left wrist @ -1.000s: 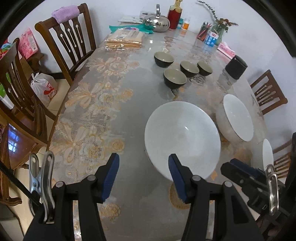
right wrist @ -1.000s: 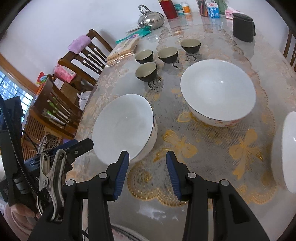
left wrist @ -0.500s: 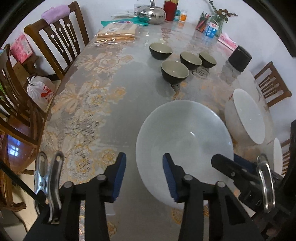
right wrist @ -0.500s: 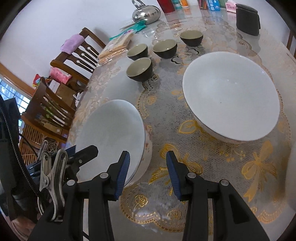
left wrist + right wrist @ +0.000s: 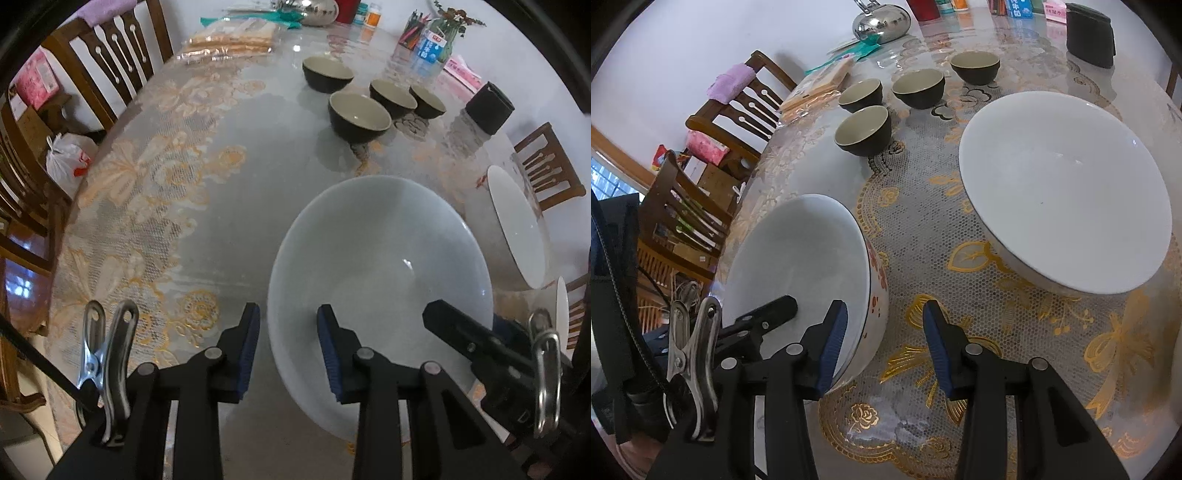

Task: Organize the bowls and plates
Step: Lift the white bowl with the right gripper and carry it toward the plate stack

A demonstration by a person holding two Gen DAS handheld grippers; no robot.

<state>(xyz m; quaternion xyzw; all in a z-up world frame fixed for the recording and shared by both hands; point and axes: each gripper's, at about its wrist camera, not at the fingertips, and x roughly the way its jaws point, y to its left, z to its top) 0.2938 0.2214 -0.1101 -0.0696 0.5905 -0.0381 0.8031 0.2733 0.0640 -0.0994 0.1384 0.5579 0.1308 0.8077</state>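
Both grippers have come down closer to the table since the earlier frames, and the near white bowl (image 5: 380,280) now fills far more of the left wrist view. The left gripper (image 5: 288,347) straddles that bowl's rim at its 9 o'clock side, one blue pad outside the wall and one inside; its jaws are closing, with a gap still visible between pads and rim. The right gripper (image 5: 882,343) straddles the rim of the same bowl (image 5: 801,251) at about 4 o'clock, jaws parted and steady, the left pad inside the bowl and the right pad out over the tablecloth; whether the inner pad touches the wall cannot be told.

A second large white bowl (image 5: 1067,192) stands at 1 o'clock in the right wrist view, apart from the first. Four small dark bowls (image 5: 360,116) cluster at 12 o'clock in the left wrist view.

The table (image 5: 155,192) is long, covered with lace patterned in gold flowers under a glossy clear sheet. At its far end sit a steel kettle (image 5: 881,24), a black container (image 5: 1089,35) and a packet of pale sticks (image 5: 229,40). Wooden chairs (image 5: 122,62) line the left side against a white wall, one draped with a purple cloth (image 5: 733,81).
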